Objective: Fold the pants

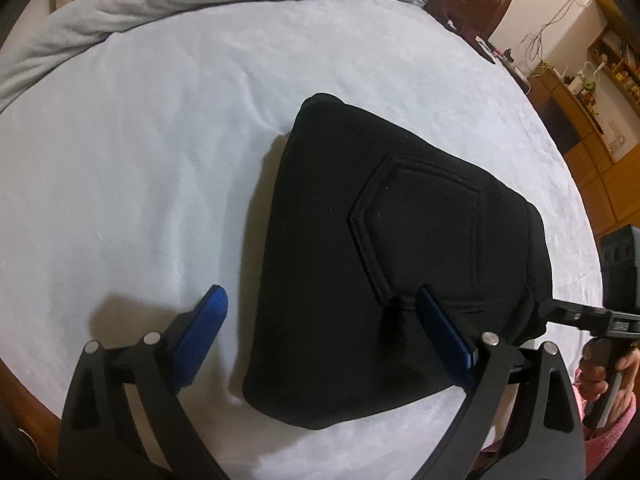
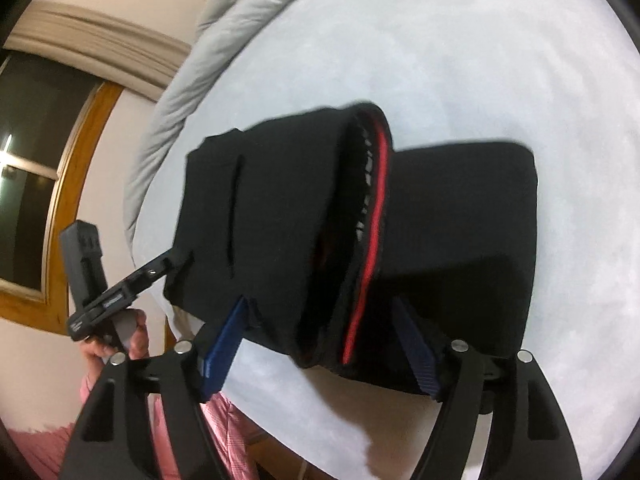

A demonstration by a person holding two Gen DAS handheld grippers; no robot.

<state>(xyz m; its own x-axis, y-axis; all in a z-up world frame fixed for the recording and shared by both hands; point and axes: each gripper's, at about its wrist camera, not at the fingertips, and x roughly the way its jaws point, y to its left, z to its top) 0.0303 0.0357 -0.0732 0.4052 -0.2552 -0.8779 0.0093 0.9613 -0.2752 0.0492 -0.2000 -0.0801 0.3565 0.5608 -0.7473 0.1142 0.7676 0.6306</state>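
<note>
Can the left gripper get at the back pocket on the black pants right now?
Probably yes. The left gripper hangs open just short of the back pocket, which faces up on the folded black pants with nothing covering it, and the right gripper works the waistband end.

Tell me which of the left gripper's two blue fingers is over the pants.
The finger on the right of the left wrist view, overlapping the black pants; the other finger sits over bare sheet.

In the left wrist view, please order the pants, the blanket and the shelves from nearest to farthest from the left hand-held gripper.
1. Pants: directly under the left hand-held gripper.
2. Blanket: along the bed's far edge.
3. Shelves: far right, beyond the bed.
</note>
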